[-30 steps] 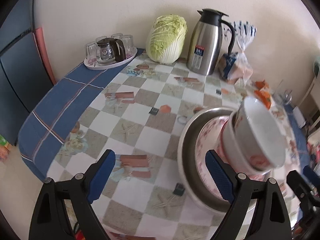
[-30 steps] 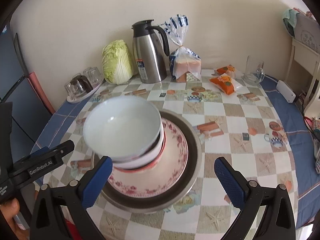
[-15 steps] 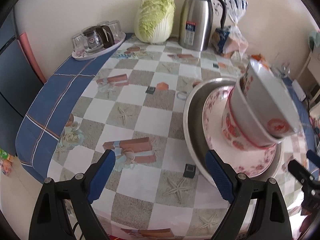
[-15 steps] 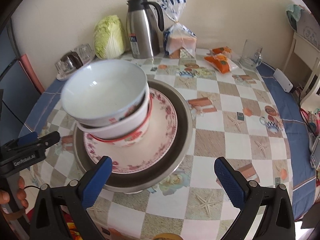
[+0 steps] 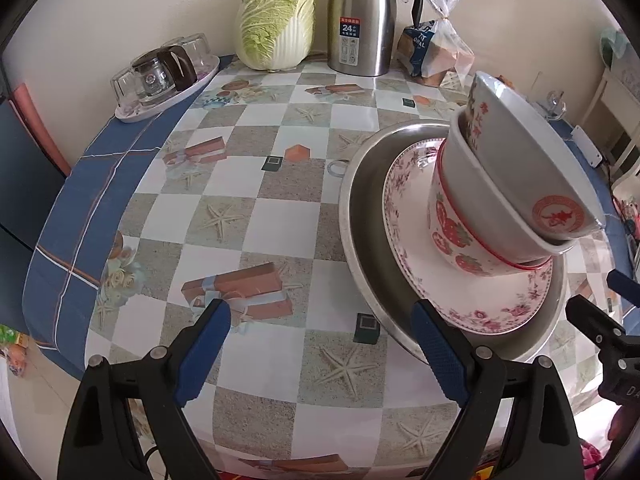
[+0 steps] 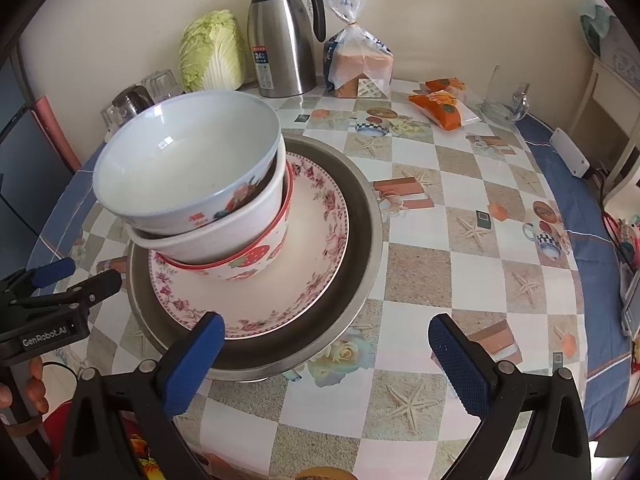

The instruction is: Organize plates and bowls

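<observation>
We see the dish stack near the table's (image 6: 460,280) front edge: a steel basin (image 6: 360,216) holds a floral plate (image 6: 320,240), and on the plate sit three nested bowls. The strawberry bowl (image 6: 256,260) is at the bottom, a white bowl (image 6: 224,232) sits in it, and the top bowl (image 6: 184,160) leans toward 9 o'clock in the right wrist view.

In the left wrist view the stack fills the 3 o'clock side, with the basin (image 5: 360,240), plate (image 5: 500,312) and bowls tilting toward 2 o'clock. Our left gripper (image 5: 320,352) stands with jaws wide and nothing between them; its right pad overlaps the basin's near rim in the picture, though we cannot tell if it touches. Our right gripper (image 6: 328,364) is also spread wide and empty, its left pad just over the basin's front rim at 7 o'clock.

Against a second ago, both views have dropped closer to the table: the stack looms larger, and the cabbage (image 5: 276,20) and flask (image 5: 360,20) have slid up to 12 o'clock. The left view has rolled, so the table edge sits more level. The left gripper's opening is unchanged.

In the right view the left gripper (image 6: 76,276) shows at 9 o'clock, lower and nearer the basin than before. The dishes themselves have not shifted.
</observation>
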The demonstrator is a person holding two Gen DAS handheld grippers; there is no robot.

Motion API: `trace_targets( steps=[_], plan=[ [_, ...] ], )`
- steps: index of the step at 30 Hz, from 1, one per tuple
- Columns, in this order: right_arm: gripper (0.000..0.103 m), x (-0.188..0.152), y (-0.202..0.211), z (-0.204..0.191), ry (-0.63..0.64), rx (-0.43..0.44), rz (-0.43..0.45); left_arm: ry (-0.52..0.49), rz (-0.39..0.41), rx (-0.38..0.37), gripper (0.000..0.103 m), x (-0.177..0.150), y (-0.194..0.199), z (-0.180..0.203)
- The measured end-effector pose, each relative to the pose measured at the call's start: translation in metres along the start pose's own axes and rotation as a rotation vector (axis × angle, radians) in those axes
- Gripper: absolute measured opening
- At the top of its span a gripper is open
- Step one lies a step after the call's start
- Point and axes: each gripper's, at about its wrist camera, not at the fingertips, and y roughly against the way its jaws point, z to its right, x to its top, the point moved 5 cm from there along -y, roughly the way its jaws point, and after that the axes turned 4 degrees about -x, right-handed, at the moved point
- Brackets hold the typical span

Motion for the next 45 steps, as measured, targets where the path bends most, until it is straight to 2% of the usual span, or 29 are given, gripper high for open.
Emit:
trace_targets(
  steps=[45],
  plan=[
    [0.103, -0.0023, -0.0093, 0.0039, -0.008, -0.021, -0.038, -0.01, -0.009, -0.023, 0.092, 0.0002, -0.0076, 0.0012]
  ],
)
